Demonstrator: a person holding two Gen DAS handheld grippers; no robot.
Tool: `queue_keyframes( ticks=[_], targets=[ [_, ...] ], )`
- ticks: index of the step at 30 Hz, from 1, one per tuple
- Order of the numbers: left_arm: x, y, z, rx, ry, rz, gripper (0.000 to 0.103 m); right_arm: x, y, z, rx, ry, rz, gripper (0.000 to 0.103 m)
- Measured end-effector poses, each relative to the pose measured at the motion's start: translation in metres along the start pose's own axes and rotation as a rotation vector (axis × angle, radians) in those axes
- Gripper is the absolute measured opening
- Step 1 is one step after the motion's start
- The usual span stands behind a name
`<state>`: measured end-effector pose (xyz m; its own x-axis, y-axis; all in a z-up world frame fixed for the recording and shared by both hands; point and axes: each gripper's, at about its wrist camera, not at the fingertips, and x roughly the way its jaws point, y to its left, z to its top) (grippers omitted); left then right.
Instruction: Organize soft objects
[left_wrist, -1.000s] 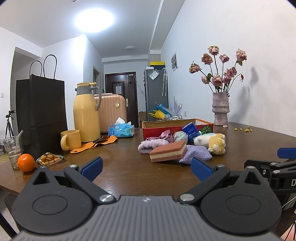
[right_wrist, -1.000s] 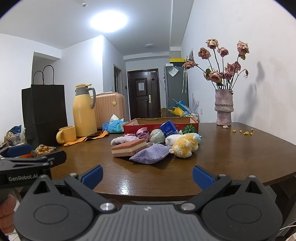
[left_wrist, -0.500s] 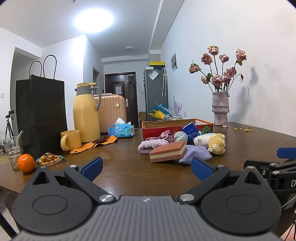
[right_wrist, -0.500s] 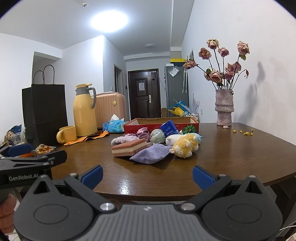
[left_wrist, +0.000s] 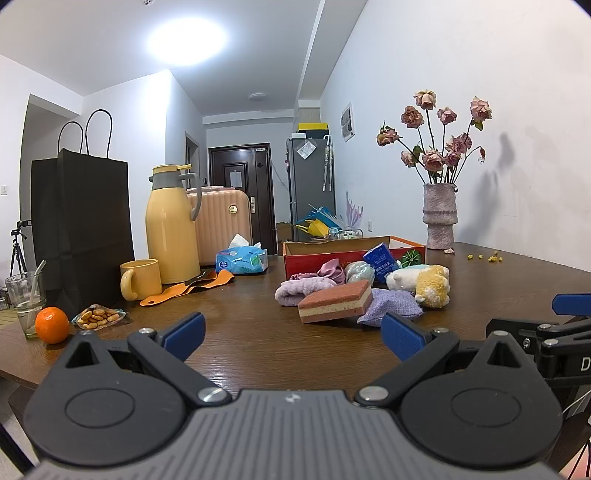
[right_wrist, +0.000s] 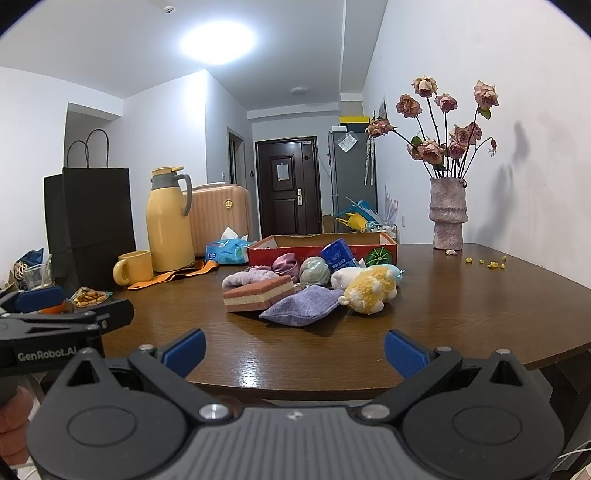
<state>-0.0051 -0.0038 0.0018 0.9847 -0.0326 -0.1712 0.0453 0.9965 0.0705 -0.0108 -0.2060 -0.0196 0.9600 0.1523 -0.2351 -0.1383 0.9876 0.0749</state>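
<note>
A pile of soft things lies mid-table in front of a red cardboard box (left_wrist: 354, 253) (right_wrist: 321, 247): a pink-and-cream sponge (left_wrist: 335, 301) (right_wrist: 258, 292), a purple fabric pouch (left_wrist: 393, 306) (right_wrist: 301, 305), a yellow-and-white plush toy (left_wrist: 430, 282) (right_wrist: 369, 287), a lilac cloth (left_wrist: 299, 288) (right_wrist: 243, 277), a pink scrunchie (right_wrist: 285, 264) and a grey-green ball (right_wrist: 313, 270). My left gripper (left_wrist: 291, 334) is open and empty, short of the pile. My right gripper (right_wrist: 293, 350) is open and empty at the table's near edge.
On the wooden table (left_wrist: 258, 332) stand a yellow thermos (left_wrist: 171, 225), a yellow mug (left_wrist: 140, 278), a black paper bag (left_wrist: 81, 225), a glass (left_wrist: 24, 299), an orange (left_wrist: 51, 325), a snack packet (left_wrist: 98, 315), a tissue pack (left_wrist: 242, 258), and a vase of dried roses (left_wrist: 439, 218).
</note>
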Motion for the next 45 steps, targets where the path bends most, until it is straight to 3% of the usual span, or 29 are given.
queue_keyframes(
  ticks=[19, 22, 25, 26, 28, 31, 34, 36, 38, 39, 41, 45],
  targets=[
    [0.013, 0.001, -0.012, 0.012, 0.003, -0.022, 0.103, 0.004, 0.005, -0.011, -0.023, 0.004, -0.035, 0.103],
    [0.025, 0.000, -0.022, 0.020, 0.019, 0.016, 0.103, 0.016, 0.002, -0.016, 0.006, -0.021, -0.056, 0.103],
    [0.042, 0.001, -0.032, 0.025, 0.072, 0.017, 0.103, 0.036, -0.003, -0.018, 0.070, 0.008, -0.076, 0.103],
    [0.047, 0.002, -0.034, 0.027, 0.076, 0.021, 0.103, 0.043, -0.004, -0.019, 0.089, 0.035, -0.074, 0.103],
    [0.056, 0.002, -0.036, 0.037, 0.065, 0.041, 0.103, 0.053, -0.007, -0.017, 0.083, 0.009, -0.067, 0.103],
    [0.075, 0.003, -0.030, 0.074, 0.083, 0.017, 0.103, 0.068, -0.009, -0.015, 0.043, -0.009, -0.102, 0.103],
    [0.104, 0.018, -0.017, -0.006, 0.136, -0.035, 0.103, 0.089, -0.011, -0.007, -0.010, 0.006, -0.065, 0.103],
    [0.127, 0.033, -0.005, -0.092, 0.167, -0.077, 0.103, 0.102, -0.019, 0.001, 0.049, 0.038, 0.013, 0.097],
    [0.155, 0.046, 0.008, -0.147, 0.196, -0.116, 0.103, 0.122, -0.028, 0.014, 0.153, 0.066, 0.054, 0.077],
    [0.170, 0.051, 0.014, -0.161, 0.203, -0.147, 0.102, 0.134, -0.028, 0.020, 0.171, 0.085, 0.048, 0.074],
    [0.202, 0.060, 0.024, -0.200, 0.222, -0.203, 0.094, 0.157, -0.026, 0.032, 0.192, 0.108, 0.066, 0.052],
    [0.263, 0.065, 0.035, -0.235, 0.280, -0.347, 0.084, 0.207, -0.018, 0.050, 0.212, 0.159, 0.115, 0.042]
  ],
)
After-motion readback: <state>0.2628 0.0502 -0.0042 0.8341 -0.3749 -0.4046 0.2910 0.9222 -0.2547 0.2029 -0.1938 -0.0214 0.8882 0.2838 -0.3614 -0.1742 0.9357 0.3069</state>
